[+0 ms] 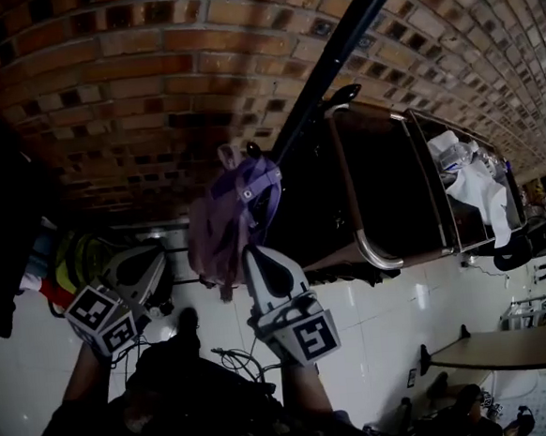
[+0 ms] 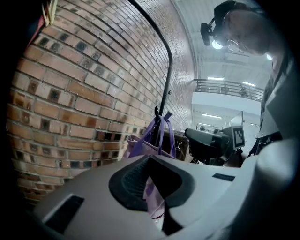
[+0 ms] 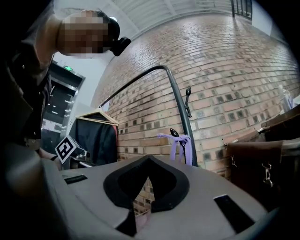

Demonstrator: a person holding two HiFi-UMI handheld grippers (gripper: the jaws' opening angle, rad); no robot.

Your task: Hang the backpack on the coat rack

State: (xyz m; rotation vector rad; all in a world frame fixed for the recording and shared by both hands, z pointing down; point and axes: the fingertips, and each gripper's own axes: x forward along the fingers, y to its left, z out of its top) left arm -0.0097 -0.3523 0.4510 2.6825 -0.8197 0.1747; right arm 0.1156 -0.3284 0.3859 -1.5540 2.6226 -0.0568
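The purple backpack (image 1: 224, 221) hangs on the black coat rack (image 1: 335, 52), in front of a brick wall (image 1: 149, 72). Its straps (image 3: 180, 145) go over a hook on the pole, and the bag hangs down freely below them.

The right gripper (image 1: 254, 256) is directly under the backpack, with its tip at the lower edge of the bag. In the right gripper view the jaws of this gripper (image 3: 136, 218) stand a little apart. Through the narrow gap I see bricks and, lower, a pale pink patch, but it is not clear what this patch is. The jaws pinch nothing.

The left gripper (image 1: 145, 269) is to the left of the backpack and apart from it. In the left gripper view its jaws are also slightly spread (image 2: 157, 215), and the purple cloth of the backpack (image 2: 149, 140) shows through the gap, further away. Nothing is held there.

The pole of the coat rack (image 2: 166, 70) bends over at the top. To the right of the rack stands a dark brown case (image 1: 383, 185). In the right gripper view a dark garment (image 3: 96, 133) hangs on a wooden hanger, to the left of the coat rack (image 3: 180, 101). The floor (image 1: 384, 307) has white tiles.
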